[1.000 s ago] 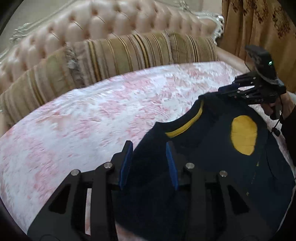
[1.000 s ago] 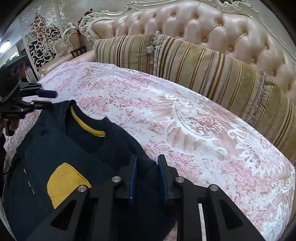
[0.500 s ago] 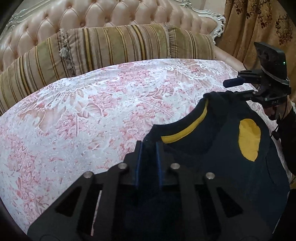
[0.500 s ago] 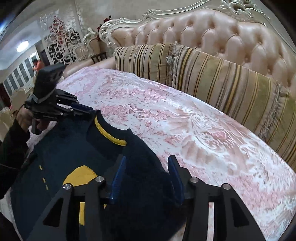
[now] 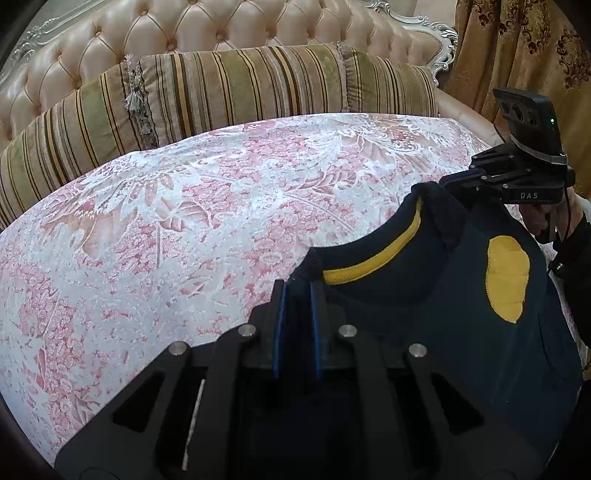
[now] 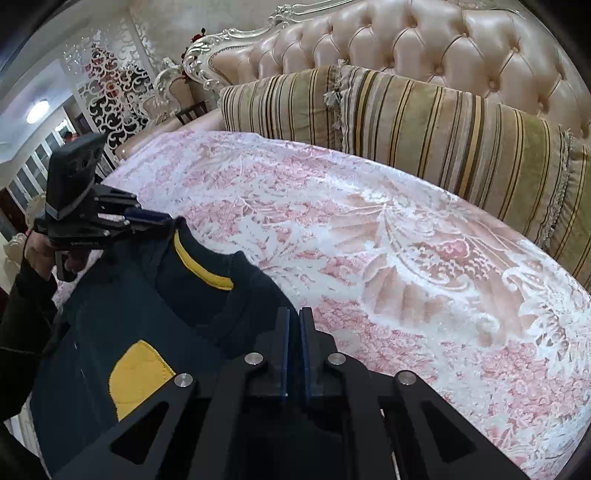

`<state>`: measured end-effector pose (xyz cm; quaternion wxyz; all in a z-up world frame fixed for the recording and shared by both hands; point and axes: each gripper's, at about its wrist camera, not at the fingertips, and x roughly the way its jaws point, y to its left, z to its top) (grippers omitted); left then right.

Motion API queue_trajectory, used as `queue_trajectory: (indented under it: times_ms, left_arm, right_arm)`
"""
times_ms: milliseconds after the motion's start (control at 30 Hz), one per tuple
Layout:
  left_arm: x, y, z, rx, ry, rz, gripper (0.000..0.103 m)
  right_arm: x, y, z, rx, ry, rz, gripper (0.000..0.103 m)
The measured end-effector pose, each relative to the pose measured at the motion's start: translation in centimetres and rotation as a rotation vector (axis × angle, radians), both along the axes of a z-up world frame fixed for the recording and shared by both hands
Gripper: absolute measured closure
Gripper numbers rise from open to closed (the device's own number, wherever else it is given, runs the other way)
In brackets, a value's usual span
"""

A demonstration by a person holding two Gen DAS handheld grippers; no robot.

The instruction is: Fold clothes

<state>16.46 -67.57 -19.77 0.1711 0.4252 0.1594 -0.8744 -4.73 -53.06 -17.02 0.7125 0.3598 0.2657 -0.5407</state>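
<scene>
The navy sweatshirt (image 5: 461,332) lies front-up on the pink-and-white floral bedspread (image 5: 184,240), collar toward the striped bolster cushions (image 5: 240,96) that rest against the tufted headboard (image 5: 221,29). A yellow neckband lining (image 5: 376,262) shows inside the collar, and a yellow patch (image 5: 508,280) sits on the chest.

Left tongs (image 5: 295,291): clenched on the sweatshirt at the shoulder seam just beside the collar, with dark fabric pinched between the blue pads.

Right tongs (image 6: 294,317): jaws have just closed; they are clenched on the opposite shoulder of the sweatshirt, with a thin fold of fabric between the pads.

Each unit appears in the other's view, at the far end of the collar. The collar edge is raised slightly off the bedspread between the two grip points. A patterned gold curtain (image 5: 524,48) hangs beyond the bed's corner.
</scene>
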Motion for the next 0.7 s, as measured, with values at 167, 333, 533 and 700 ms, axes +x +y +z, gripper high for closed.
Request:
queue_trajectory:
  times_ms: [167, 333, 533, 700]
  left_arm:
    - [0.2, 0.9, 2.1, -0.059, 0.024, 0.011, 0.065]
    - [-1.9, 2.6, 4.3, -0.062, 0.059, -0.014, 0.065]
    - [-9.5, 5.5, 3.4, -0.046, 0.019, -0.121, 0.069]
    - [-14.2, 7.8, 2.0, -0.059, -0.066, -0.203, 0.09]
  right_arm:
    - [0.0, 0.0, 0.5, -0.007, 0.036, -0.056, 0.1]
    - [1.2, -0.2, 0.6, -0.007, 0.114, -0.062, 0.1]
    - [0.6, -0.3, 0.4, 0.007, 0.083, -0.084, 0.1]
    - [0.4, -0.3, 0.3, 0.009, 0.064, -0.086, 0.1]
